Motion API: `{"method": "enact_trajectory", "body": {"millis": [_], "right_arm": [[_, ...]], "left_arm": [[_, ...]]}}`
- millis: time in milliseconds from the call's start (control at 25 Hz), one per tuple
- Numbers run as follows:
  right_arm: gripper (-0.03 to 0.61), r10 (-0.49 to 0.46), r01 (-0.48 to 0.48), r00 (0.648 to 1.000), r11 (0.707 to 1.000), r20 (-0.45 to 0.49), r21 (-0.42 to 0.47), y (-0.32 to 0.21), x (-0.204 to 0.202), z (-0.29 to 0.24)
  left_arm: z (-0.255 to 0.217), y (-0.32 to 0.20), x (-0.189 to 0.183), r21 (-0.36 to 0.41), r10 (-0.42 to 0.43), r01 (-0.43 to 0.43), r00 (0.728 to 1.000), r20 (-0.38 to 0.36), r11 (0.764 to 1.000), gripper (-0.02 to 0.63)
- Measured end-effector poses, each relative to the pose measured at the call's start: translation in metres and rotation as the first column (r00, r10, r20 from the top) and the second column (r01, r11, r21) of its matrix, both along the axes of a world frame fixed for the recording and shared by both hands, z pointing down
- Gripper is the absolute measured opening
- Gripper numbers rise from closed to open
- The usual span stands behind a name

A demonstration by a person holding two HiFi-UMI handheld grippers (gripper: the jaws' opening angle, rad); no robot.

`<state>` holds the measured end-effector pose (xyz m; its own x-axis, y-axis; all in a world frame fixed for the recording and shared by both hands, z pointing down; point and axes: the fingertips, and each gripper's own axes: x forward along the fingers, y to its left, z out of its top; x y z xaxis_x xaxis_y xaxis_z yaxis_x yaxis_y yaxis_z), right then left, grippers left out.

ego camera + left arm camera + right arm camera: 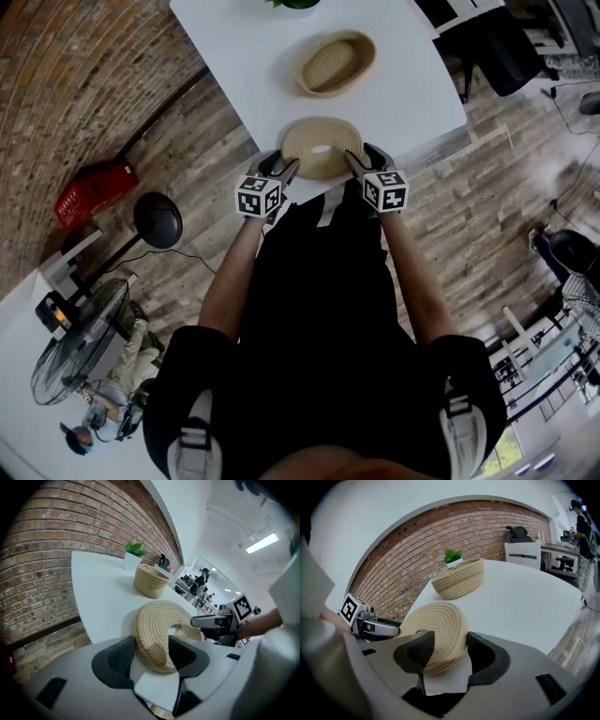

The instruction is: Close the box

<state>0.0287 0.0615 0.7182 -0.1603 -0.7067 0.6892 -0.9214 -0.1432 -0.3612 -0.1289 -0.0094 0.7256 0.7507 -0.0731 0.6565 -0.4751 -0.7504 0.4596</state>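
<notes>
White rectangular table: an oval woven straw-coloured basket stands open at the far middle, and a round woven straw-coloured lid with a central hole lies at the near edge, well apart from it. The left gripper meets the lid's left rim and the right gripper its right rim. A red box lies on the wood-plank floor at left.
</notes>
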Motion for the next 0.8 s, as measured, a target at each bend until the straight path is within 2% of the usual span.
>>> {"method": "enact_trajectory", "body": {"millis": [320,800], "right_arm": [[0.169,0.048,-0.046,0.999,0.997,-0.021,0.069,-0.016,0.015,-0.027],[0.166,-0.017,0.023,0.998,0.995,-0.059,0.098,-0.033,0.034,-0.065]], "left_arm": [[-0.028,-0.012,0.006,0.013,-0.081,0.082,0.995,-0.058,0.997,0.233],[-0.063,-0.024,0.020,0.050,-0.168,0.173,0.981,-0.093,0.984,0.206]]}}
